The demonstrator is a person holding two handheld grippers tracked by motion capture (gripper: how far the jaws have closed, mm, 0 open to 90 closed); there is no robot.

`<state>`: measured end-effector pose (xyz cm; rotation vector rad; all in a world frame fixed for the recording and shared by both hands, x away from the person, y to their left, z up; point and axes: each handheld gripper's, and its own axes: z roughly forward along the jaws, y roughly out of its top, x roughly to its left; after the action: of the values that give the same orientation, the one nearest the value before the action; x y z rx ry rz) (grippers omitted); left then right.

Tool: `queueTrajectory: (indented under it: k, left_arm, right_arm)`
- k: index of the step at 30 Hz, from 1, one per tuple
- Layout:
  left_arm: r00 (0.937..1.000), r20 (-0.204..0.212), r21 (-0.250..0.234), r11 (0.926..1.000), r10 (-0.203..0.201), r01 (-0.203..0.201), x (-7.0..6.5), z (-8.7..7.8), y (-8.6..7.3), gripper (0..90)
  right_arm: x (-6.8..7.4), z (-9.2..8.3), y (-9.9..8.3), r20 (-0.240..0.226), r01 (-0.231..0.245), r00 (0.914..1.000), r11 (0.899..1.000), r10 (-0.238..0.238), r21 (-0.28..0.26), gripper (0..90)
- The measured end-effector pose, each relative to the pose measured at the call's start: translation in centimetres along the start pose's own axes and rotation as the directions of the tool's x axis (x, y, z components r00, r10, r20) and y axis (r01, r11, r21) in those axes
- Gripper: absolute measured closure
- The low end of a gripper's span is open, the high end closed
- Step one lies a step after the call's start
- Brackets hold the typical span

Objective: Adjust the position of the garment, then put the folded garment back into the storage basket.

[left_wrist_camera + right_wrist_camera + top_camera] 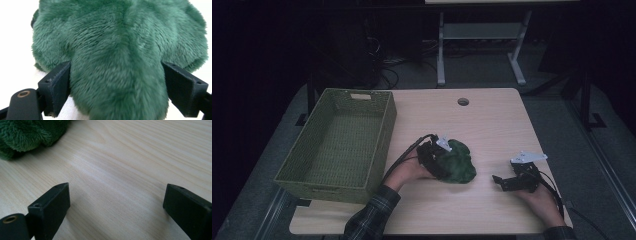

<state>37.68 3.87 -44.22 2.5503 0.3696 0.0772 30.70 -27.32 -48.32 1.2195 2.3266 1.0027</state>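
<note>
Grasp step: your left claw (117,85) is spread around the green plush (457,161), frame centre; right claw (116,207) spread, empty. Next: pinch, lift toward basket (292,172).

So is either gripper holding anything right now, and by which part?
Nothing is firmly held. The left gripper has its open jaws around a narrow lobe of the green plush toy, without clearly clamping it. The right gripper is open over bare table.
</note>
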Motion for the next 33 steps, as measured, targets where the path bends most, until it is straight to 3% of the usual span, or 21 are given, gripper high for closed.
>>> queueTrajectory:
  k: [8,18,29,33]
  left_arm:
    - [1.0,-0.002,0.029,0.9996,-0.002,0.002,0.0,1.2,-0.1,12.4]
    - [0.9999,-0.015,0.047,0.9989,-0.007,0.008,0.0,1.4,-0.2,14.9]
    - [0.9997,0.007,0.05,0.9985,-0.023,0.023,0.1,0.6,-0.1,56.0]
    - [0.9988,0.026,0.051,0.9979,-0.042,0.041,0.4,0.5,-0.1,62.5]
  right_arm:
    - [0.0,0.0,0.0,0.003,0.0,1.0,1.0,0.0,0.0,6.8]
    - [0.0,0.0,0.0,0.005,-0.002,1.0,1.0,0.002,0.001,7.0]
    - [0.0,0.0,0.0,0.007,-0.004,1.0,1.0,0.004,0.0,7.2]
    - [0.0,0.0,0.0,0.007,-0.004,1.0,1.0,0.004,-0.001,7.3]
